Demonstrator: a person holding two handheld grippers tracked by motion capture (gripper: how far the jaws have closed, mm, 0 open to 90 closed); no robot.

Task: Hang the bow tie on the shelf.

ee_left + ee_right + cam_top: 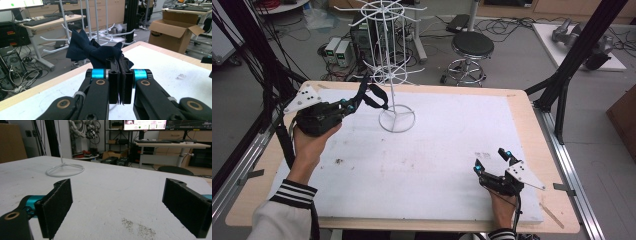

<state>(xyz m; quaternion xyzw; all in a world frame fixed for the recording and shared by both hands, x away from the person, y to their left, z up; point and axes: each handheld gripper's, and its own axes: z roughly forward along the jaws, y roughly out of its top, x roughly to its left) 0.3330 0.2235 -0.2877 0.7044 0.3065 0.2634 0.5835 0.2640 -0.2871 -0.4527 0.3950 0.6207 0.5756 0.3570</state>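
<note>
One navy bow tie is hanging clamped in the left hand-held gripper, lifted beside the white rack. Soft, light cloth is likely drooping, so pinching its knot suits best. The right hand-held gripper is resting with jaws apart on the surface.

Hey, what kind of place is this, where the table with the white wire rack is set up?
Most likely a robotics lab or research workshop. Desks carry monitors and keyboards, computer towers and tangled cables sit on the floor, and what looks like a robot arm lies on a side bench beyond the table.
</note>
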